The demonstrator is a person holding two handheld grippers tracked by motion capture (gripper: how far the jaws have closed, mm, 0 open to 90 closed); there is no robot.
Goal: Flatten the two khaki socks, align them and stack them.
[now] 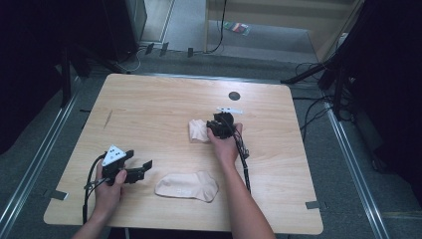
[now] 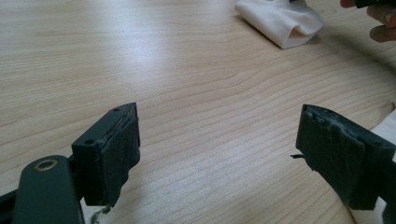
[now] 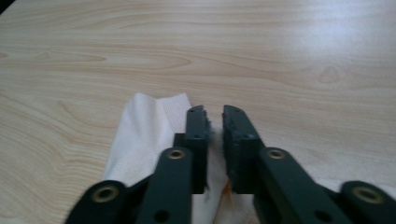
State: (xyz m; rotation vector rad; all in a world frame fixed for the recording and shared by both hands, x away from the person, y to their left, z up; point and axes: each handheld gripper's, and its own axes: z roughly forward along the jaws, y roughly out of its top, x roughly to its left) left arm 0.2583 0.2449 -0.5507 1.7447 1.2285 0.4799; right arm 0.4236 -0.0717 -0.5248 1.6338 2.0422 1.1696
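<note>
The right gripper point(image 3: 214, 116), jaws drawn nearly together on a fold of the crumpled sock point(image 1: 198, 130) mid-table, is at that sock, while the flat sock point(image 1: 187, 186), long axis along the near edge, lies just right of the spread, empty left gripper point(image 1: 141, 168).

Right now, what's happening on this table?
A person works at a wooden table with a gripper in each hand. The right gripper has its jaws nearly closed on the edge of a pale folded cloth near the table's middle. The left gripper rests open, with nothing between its jaws. A second pale cloth lies flat near the front edge.
</note>
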